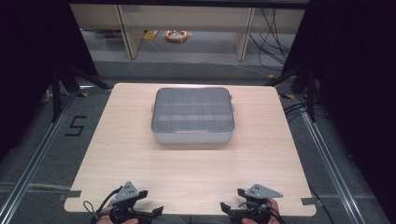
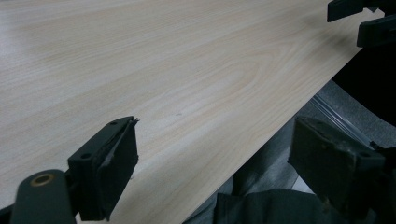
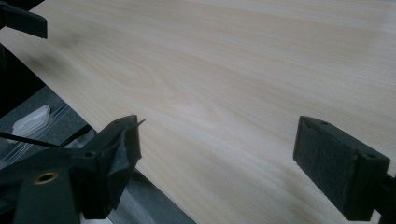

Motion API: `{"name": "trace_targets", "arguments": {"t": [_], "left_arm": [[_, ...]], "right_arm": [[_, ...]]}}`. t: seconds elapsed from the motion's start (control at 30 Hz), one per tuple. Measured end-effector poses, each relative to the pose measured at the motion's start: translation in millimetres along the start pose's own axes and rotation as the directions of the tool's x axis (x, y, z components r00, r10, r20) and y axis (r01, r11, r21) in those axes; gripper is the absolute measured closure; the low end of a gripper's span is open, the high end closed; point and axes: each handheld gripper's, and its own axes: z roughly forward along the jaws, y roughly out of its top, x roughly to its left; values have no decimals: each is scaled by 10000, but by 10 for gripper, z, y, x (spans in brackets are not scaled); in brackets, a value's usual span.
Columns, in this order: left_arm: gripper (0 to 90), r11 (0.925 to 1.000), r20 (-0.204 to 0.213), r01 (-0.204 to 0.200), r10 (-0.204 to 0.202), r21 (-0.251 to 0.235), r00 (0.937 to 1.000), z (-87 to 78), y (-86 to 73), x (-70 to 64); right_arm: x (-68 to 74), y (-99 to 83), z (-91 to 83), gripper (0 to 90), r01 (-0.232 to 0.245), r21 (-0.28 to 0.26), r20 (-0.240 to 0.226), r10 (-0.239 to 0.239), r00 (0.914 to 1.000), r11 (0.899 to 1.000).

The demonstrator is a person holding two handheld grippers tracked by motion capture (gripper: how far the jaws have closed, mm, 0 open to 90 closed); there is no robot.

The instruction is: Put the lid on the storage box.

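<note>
Both your grippers sit at the table's (image 1: 140, 154) near edge, left gripper (image 1: 154, 211) and right gripper (image 1: 225, 206) spread wide, gripping nothing; the lidded box (image 1: 192, 115) sits well apart, beyond them.

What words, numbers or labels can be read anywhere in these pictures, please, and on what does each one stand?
"5": a black figure marked on the grey floor, left of the table.
The compartment box on the table carries no readable label.
The left gripper and right gripper bear no readable marks.
The yellow item on the far floor is too small to read.
</note>
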Motion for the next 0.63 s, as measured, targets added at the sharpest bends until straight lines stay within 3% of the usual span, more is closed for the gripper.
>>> {"name": "trace_targets", "arguments": {"t": [0.23, 0.63], "left_arm": [[148, 9999, 10, 88, -88, -66, 10000, 3, 2, 4], [148, 9999, -42, 129, -129, -21, 9999, 0, 7, 12]], "right_arm": [[-12, -7, -2, 160, 265, 59, 290, -266, 9992, 9996], [-26, -3, 14, 161, 11, 190, 210, -15, 9998, 9998]]}}
